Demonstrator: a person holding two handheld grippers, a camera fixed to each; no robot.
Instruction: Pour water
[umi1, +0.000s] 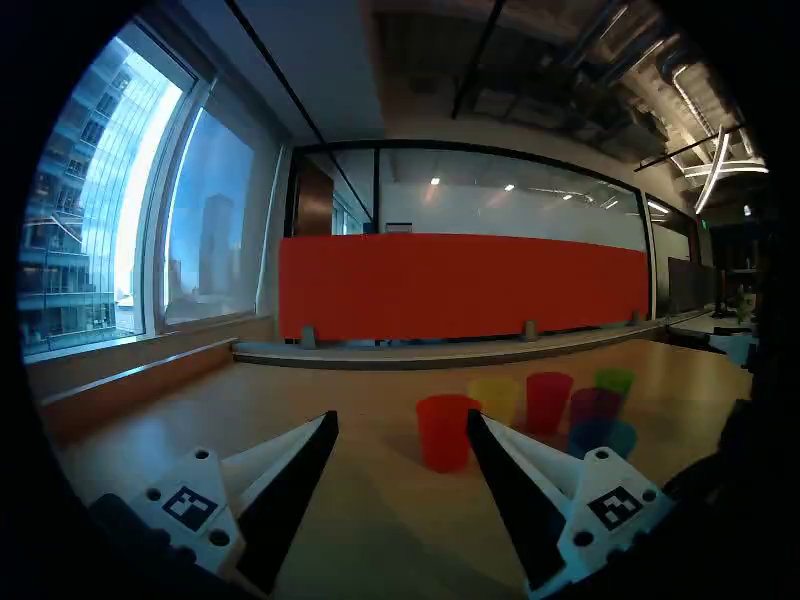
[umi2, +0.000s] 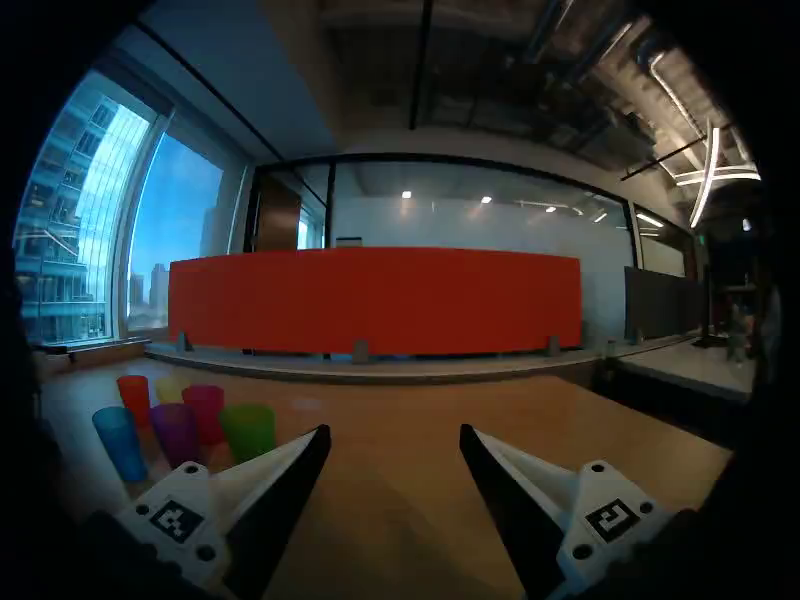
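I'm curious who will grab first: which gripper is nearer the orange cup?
Left. The orange cup stands just past the fingertips of the left gripper, almost between them. For the right gripper it sits far off to its left, behind other cups.

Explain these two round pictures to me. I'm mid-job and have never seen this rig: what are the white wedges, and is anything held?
There is no robot arm. A person carries two hand-held grippers, and each has a wide-angle camera looking forward along its own two fingers. The white wedges at the bottom of each picture are those fingers. The left gripper is open and holds nothing, and so is the right gripper. Both are above a wooden table. On it stands a cluster of six coloured cups, seen off to the left in the right gripper view. In the left gripper view the orange cup is the nearest, just ahead of the fingertips.
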